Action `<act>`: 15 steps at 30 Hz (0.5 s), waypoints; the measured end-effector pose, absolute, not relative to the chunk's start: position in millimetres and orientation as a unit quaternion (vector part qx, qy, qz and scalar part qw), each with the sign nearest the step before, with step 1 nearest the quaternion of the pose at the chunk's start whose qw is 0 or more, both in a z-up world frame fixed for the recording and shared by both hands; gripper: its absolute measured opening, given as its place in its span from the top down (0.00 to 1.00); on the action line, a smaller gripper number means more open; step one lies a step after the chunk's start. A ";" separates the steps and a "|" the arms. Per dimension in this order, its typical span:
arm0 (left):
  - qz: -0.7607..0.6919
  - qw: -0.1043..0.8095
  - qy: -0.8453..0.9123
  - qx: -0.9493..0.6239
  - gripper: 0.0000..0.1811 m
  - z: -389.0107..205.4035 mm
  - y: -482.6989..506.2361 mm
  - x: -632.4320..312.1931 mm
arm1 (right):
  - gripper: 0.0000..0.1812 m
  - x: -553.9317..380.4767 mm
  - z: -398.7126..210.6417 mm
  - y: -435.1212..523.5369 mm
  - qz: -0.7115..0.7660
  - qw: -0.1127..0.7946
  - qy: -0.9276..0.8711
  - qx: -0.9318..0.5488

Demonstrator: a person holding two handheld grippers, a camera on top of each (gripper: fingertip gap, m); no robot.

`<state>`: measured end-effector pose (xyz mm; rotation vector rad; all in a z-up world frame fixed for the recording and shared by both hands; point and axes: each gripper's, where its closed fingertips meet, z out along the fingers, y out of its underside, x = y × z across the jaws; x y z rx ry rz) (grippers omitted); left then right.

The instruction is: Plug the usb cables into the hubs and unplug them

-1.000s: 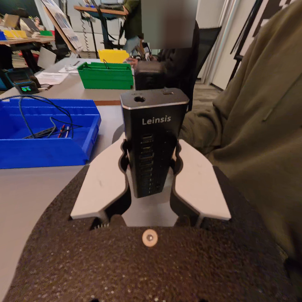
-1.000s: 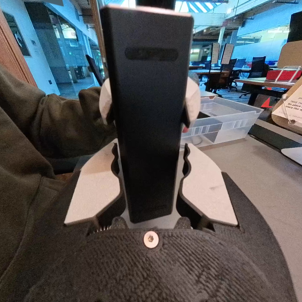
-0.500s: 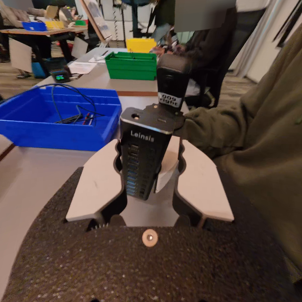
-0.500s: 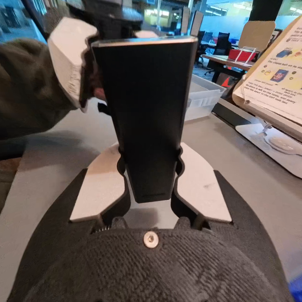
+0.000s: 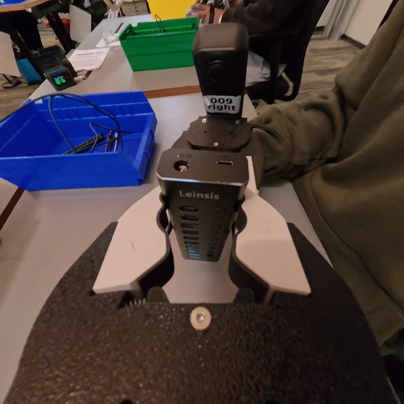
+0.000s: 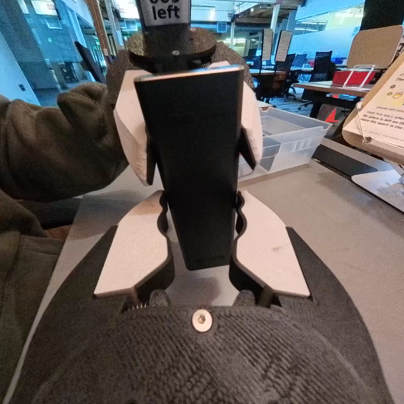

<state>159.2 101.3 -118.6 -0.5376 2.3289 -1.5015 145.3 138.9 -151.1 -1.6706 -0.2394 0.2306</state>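
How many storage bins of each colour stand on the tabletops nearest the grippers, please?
Blue bin: 1
Green bin: 1
Yellow bin: 1
Clear bin: 1
Total: 4

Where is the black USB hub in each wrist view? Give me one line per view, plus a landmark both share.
Left wrist view: the hub stands upright at centre, port side facing the camera, between the left gripper fingers.
Right wrist view: the hub fills the centre, plain back facing the camera, between the right gripper fingers.
Shared landmark: the grey table under the hub, and the olive sleeve.
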 end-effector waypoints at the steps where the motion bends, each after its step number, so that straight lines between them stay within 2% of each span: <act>1: -0.516 0.160 0.819 -0.194 0.67 -121.3 102.8 160.8 | 0.68 148.1 -153.7 139.5 0.092 0.661 -0.105 -0.737; 15: -0.495 0.161 0.835 -0.179 0.67 -125.8 107.9 162.1 | 0.68 147.1 -158.0 150.5 0.090 0.692 -0.114 -0.707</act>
